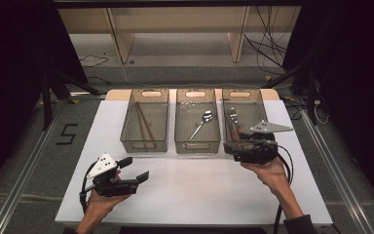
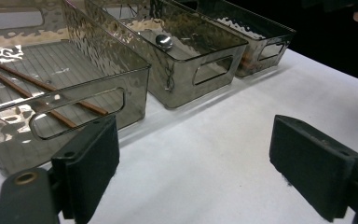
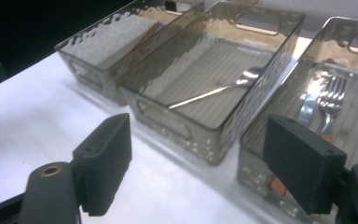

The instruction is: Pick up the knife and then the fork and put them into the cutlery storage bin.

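Observation:
Three smoky clear bins stand in a row at the back of the white table (image 1: 199, 192). The left bin (image 1: 143, 146) holds brown chopsticks (image 1: 143, 124) (image 2: 37, 86). A metal spoon (image 1: 202, 123) (image 3: 214, 92) lies in the middle bin (image 1: 197, 145). A fork (image 1: 233, 117) (image 3: 333, 95) lies in the right bin (image 1: 259, 105), beside something with a reddish handle. My left gripper (image 1: 135, 168) (image 2: 193, 140) hovers over bare table at the front left, open and empty. At the near end of the right bin, my right gripper (image 1: 237, 145) (image 3: 198, 135) is open with nothing between its jaws.
Behind the table stand a wooden shelf frame (image 1: 175, 29) and loose cables (image 1: 268, 44) on the floor. Dark stands flank both sides. A "5" in tape (image 1: 67, 134) marks the floor at the left. Bare table lies between the two hands.

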The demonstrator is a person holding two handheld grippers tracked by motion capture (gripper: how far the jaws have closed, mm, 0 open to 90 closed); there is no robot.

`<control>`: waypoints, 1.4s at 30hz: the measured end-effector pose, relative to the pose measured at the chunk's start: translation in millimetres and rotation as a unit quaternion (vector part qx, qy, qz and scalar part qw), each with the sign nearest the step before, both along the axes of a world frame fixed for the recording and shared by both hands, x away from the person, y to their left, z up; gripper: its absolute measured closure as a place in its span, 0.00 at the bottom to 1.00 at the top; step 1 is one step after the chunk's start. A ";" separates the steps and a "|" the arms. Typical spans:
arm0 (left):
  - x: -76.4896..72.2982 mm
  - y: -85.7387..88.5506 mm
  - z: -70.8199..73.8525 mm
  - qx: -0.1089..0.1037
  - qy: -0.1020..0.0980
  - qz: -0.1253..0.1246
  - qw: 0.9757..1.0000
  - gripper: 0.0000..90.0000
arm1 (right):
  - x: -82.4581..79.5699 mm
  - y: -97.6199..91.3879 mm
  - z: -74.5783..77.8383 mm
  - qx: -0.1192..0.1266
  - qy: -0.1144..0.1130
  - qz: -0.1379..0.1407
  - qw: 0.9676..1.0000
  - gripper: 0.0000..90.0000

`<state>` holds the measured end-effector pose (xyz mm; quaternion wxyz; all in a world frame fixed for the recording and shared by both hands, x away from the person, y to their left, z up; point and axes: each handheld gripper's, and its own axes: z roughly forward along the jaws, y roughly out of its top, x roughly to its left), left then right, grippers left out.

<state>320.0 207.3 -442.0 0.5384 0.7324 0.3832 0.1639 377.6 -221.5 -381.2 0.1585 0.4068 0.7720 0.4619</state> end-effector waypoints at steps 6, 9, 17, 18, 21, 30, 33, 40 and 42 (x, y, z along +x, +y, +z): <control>-0.2 -0.5 0.1 0.000 0.001 -0.002 1.000 0.17 | -19.0 -0.8 -13.4 0.010 -0.012 0.006 1.000 0.25; 0.0 -0.4 0.0 -0.001 0.001 -0.002 1.000 0.17 | -27.4 -0.2 -17.5 0.012 -0.019 0.011 1.000 0.23; -0.1 -0.1 0.4 -0.005 0.002 -0.004 1.000 0.17 | -47.5 -2.4 -31.5 0.028 -0.028 0.013 0.999 0.22; 0.0 -0.1 0.4 -0.007 0.003 -0.003 1.000 0.17 | -49.8 -3.0 -33.6 0.029 -0.032 0.012 0.999 0.22; -0.1 0.1 0.6 -0.009 0.003 -0.004 1.000 0.17 | -56.4 -5.2 -38.1 0.036 -0.034 0.010 0.999 0.22; -0.1 -0.1 0.7 -0.007 0.003 -0.007 1.000 0.17 | -69.5 -9.0 -48.8 0.046 -0.044 0.003 0.998 0.22; -0.1 -0.1 0.7 -0.007 0.004 -0.007 1.000 0.17 | -72.5 -10.0 -53.0 0.044 -0.045 0.000 0.998 0.22; -0.3 -0.2 0.8 -0.008 0.004 -0.008 1.000 0.17 | -78.2 -12.9 -55.4 0.048 -0.051 -0.006 0.998 0.22; -0.5 -0.5 0.8 -0.008 0.004 -0.009 1.000 0.17 | -79.2 -13.8 -55.8 0.049 -0.052 -0.007 0.997 0.22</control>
